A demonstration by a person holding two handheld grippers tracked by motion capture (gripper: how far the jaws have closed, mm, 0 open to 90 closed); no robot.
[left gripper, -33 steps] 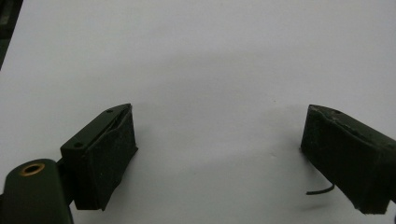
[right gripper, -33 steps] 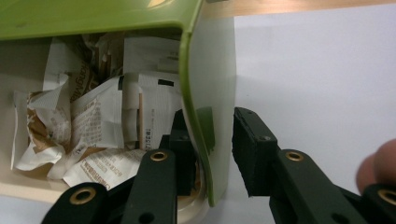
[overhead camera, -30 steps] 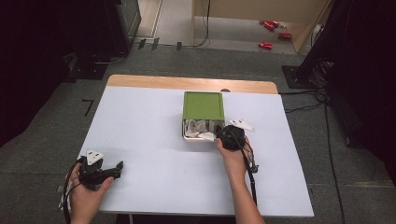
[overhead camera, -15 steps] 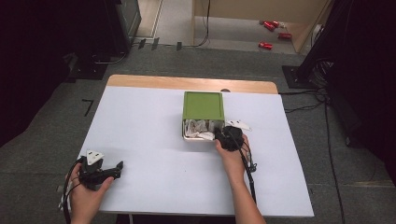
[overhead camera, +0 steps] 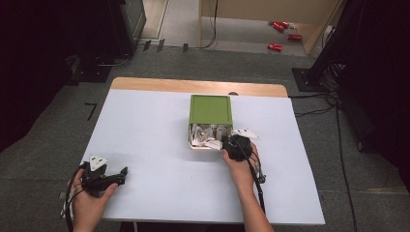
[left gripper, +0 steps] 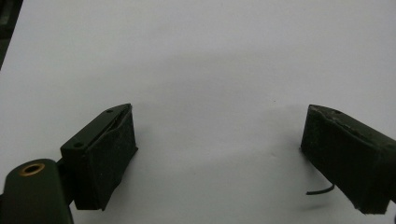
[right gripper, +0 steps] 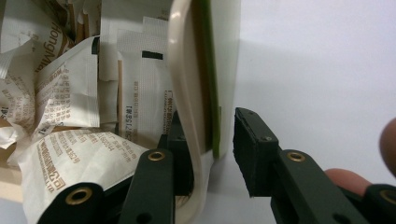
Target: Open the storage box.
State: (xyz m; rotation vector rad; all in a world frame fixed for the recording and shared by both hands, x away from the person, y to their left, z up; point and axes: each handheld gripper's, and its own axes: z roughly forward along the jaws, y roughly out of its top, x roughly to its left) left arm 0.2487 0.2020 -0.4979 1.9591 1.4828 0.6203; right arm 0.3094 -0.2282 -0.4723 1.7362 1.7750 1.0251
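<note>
Counter (overhead camera: pixel 145 145): white top, wooden strip along the far edge. It lies under both tongs.

Box (overhead camera: pixel 210 110): green lid over a cream body, near the counter's middle, directly ahead of the right tongs (overhead camera: pixel 235 146) and well apart from the left tongs (overhead camera: pixel 121 173). The lid covers the far part; the near end is uncovered.

Sachets (right gripper: pixel 70 93): white printed paper packets, crumpled and heaped in the uncovered end, just to the inner side of the right tongs' inner jaw.

Right tongs (right gripper: pixel 212 147): jaws straddle the box's side wall (right gripper: pixel 187 93) at the near corner, one inside among the sachets, one outside over the counter. The inner jaw lies against the wall; the outer one shows a gap. Not clamped, jaws part-closed, nothing gripped; they have just been opening a little, then easing back.

Left tongs (left gripper: pixel 217 154): jaws spread wide over bare counter, nothing between them.

Handling judgement: the box looks light, thin-walled and smooth, likely to slide on the counter rather than lift cleanly. The wall rim gives a stiff enough edge; grip low on the wall near the corner, avoiding trapped sachets. The sachets are soft and slippery and would spill if the box tips.
</note>
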